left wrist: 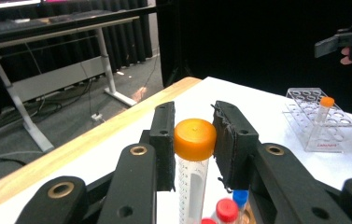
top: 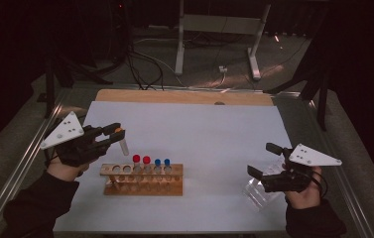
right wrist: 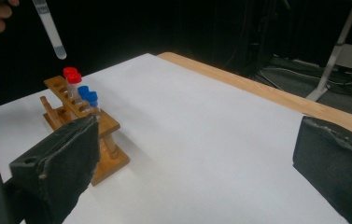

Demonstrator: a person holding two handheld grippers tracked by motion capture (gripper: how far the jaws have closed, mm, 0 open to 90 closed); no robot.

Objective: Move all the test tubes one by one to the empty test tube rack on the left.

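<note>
A: Which step is shown?
B: Left claw pinches the orange-capped tube above the wooden rack near the tabletop's front-left corner; right claw stands spread.
A: Next?
B: Probably lowering it upright into an empty hole.

High view: fixed above the near edge, looking forward and down over the whole white-covered table. Left gripper view: close along its own black jaws, facing across the table toward the clear plastic rack. Right gripper view: low, facing back across; both gripper views share the wooden tube rack with the high view.
</note>
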